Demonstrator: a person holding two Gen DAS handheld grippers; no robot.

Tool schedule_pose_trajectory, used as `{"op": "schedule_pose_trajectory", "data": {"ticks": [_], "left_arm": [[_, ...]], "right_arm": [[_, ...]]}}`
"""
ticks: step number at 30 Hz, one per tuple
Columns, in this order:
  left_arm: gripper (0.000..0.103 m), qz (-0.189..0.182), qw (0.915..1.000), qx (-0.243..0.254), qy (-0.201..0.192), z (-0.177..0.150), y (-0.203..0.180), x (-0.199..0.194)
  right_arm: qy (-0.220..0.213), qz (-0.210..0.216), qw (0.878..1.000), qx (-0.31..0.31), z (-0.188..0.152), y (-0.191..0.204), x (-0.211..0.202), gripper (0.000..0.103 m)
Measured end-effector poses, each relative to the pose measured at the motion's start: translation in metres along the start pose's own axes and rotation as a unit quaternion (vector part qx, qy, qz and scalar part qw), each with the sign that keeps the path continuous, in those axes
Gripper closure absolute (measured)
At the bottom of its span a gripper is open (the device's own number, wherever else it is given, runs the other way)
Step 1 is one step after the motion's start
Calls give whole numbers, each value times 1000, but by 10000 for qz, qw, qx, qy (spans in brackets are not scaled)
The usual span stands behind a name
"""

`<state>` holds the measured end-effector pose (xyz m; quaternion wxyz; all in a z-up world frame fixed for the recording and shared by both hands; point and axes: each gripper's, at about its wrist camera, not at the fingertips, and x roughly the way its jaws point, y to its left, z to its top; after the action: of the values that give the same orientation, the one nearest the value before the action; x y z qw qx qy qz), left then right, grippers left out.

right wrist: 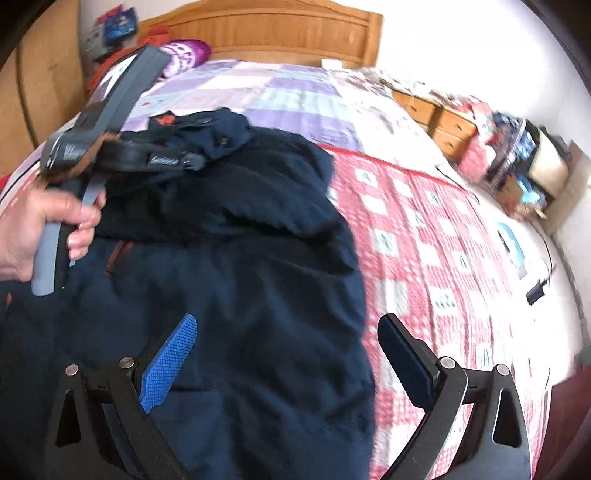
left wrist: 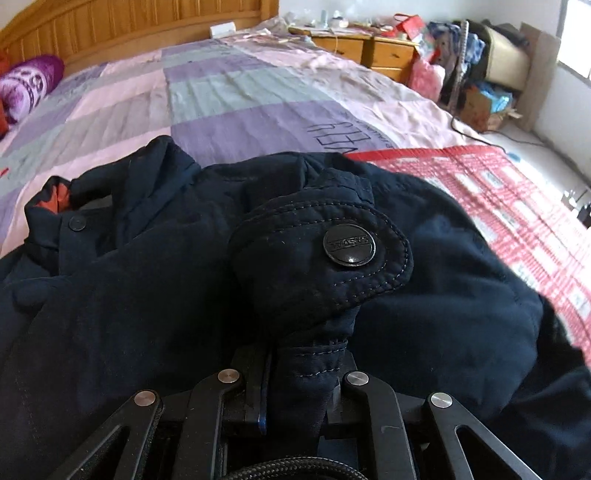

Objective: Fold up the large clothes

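Navy cotton jacket, one, large and padded, spread over the foot half of the bed; left gripper clamped on its cuff, right gripper wide and empty.

One cuff tab stands up out of the left jaws, which pinch the sleeve fabric narrow; one round dark metal snap on the tab carries embossed letters, seen upside down, seemingly "CASUAL". A second, smaller dark snap sits near the collar, beside an orange lining patch. Right view: one blue textured pad and one black pad held well apart above the jacket's lower part, nothing between them. One hand grips the left tool's grey handle. Under the jacket: one red-and-white checked quilt, one lilac, pink and grey patchwork sheet with dark handwriting, unreadable. One purple flowered pillow by the wooden headboard.
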<state>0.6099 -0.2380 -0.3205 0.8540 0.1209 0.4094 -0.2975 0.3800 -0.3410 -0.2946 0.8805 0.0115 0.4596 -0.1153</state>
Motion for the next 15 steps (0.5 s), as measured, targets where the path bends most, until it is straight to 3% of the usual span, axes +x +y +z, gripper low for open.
{"op": "schedule_pose_trajectory", "data": {"ticks": [2,3,4,7,9,12,15], "left_arm": [[88,-49,10000,48,-12,2,0,-3],[77,-128,9999,66,-15,1,-1,-4],[59,-341,9994,75,-73,1,-1,-10],[38,-683,9962,320,-435,-5,-11,-35],[27,-1076,9914,212,-711,-12,-8,-67],[25,-912,9914,-212,-918,-27,19,-101],[25,-341,9922,-624,-1025,-41,68,-123]], "right_arm": [[56,55,9998,174,1,-5,3,2],[58,61,9997,232,3,-5,5,2],[41,82,9995,300,7,-5,5,2],[-132,149,9986,487,24,-4,3,2],[-238,169,9980,565,37,0,2,2],[-355,237,9970,649,62,7,6,2],[-344,507,9948,814,92,16,20,2]]}}
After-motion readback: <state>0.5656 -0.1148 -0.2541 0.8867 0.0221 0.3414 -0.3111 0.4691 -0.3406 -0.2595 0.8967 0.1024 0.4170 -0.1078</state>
